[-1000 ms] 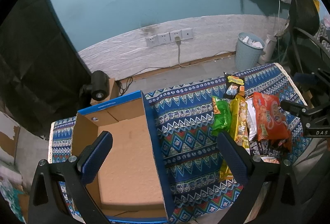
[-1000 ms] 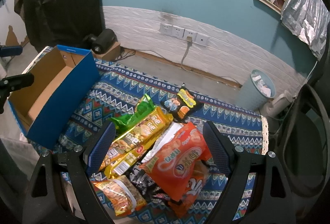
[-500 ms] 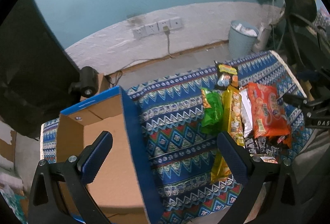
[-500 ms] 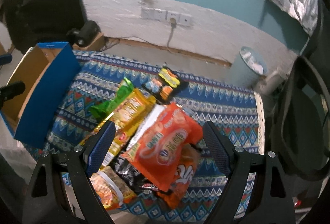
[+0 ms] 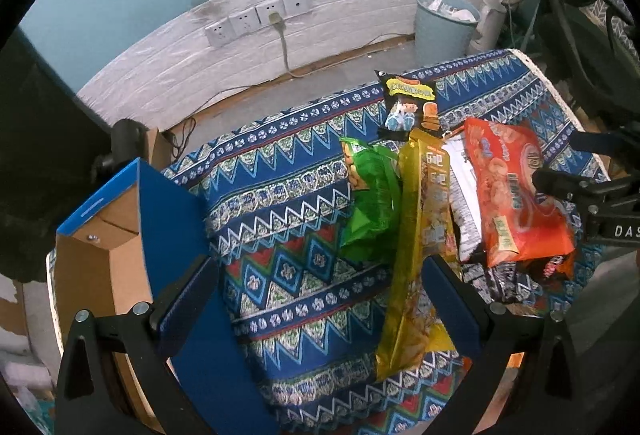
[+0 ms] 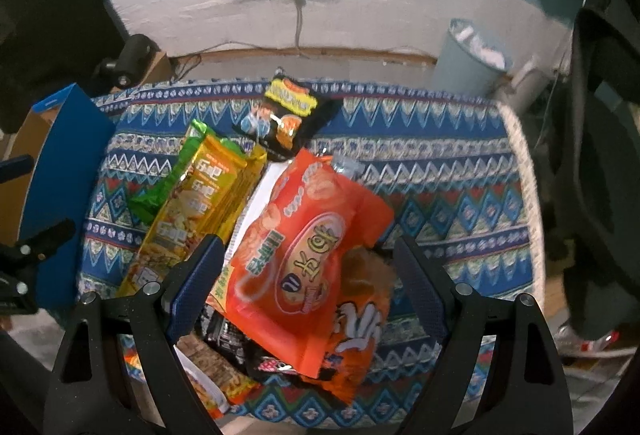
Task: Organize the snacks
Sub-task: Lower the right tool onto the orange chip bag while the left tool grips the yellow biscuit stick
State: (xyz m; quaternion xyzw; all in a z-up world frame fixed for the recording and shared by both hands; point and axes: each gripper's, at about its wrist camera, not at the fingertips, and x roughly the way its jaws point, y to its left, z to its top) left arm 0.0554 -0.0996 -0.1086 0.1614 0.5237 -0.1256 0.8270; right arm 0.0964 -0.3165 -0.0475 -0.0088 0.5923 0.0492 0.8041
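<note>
A home room — wall sockets (image 5: 256,19), wastebasket (image 5: 444,21), patterned tablecloth (image 5: 280,195).

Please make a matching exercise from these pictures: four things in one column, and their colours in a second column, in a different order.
Things:
1. cardboard box
2. waste bin
3. large snack bag between the right gripper's fingers
4. small snack bag nearest the wall

Colours:
A. black
B. orange
C. blue outside
D. pale blue

Pairs: 1-C, 2-D, 3-B, 4-A

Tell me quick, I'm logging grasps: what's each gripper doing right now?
Left gripper: open, holding nothing, over the patterned cloth.
Right gripper: open, holding nothing, above the orange snack bag.
</note>
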